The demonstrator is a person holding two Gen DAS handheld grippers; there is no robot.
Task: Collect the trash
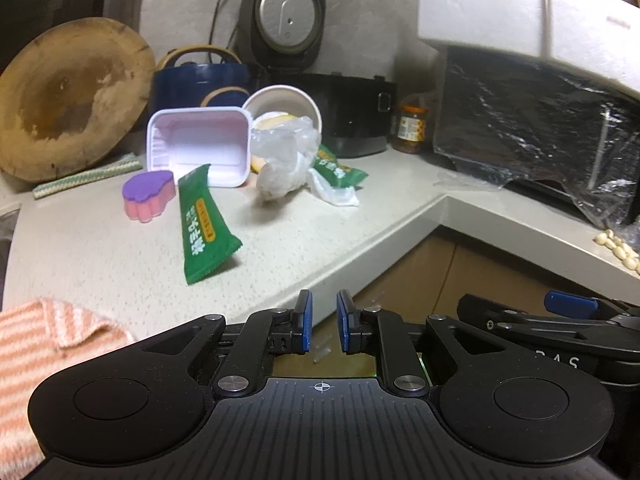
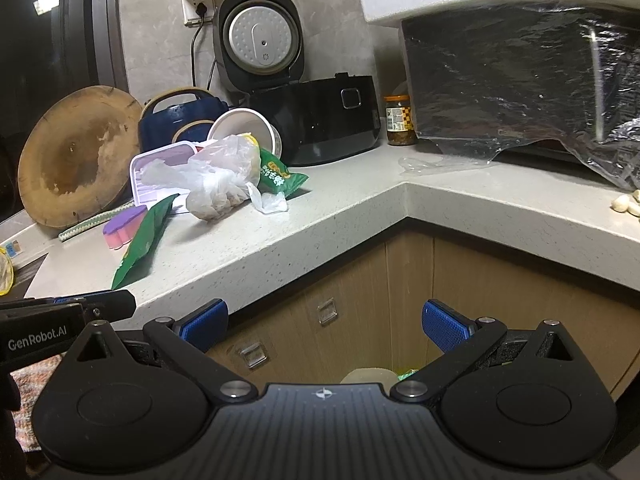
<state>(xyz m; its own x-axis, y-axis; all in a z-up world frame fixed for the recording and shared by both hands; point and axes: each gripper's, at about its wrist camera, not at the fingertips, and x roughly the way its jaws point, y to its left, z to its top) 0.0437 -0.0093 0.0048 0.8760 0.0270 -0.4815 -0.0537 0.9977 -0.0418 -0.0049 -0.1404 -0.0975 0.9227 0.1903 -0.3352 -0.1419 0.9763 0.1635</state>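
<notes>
Left wrist view shows the left gripper with a narrow gap, holding nothing, near a long green snack wrapper; the right gripper stands wide open, empty.

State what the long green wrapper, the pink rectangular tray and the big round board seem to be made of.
Long green wrapper: glossy plastic film, judging by its sheen and crimped ends. Pink rectangular tray: thin moulded plastic, smooth and matt, with ribbed walls. Big round board: probably wood, brown and stained.
</notes>
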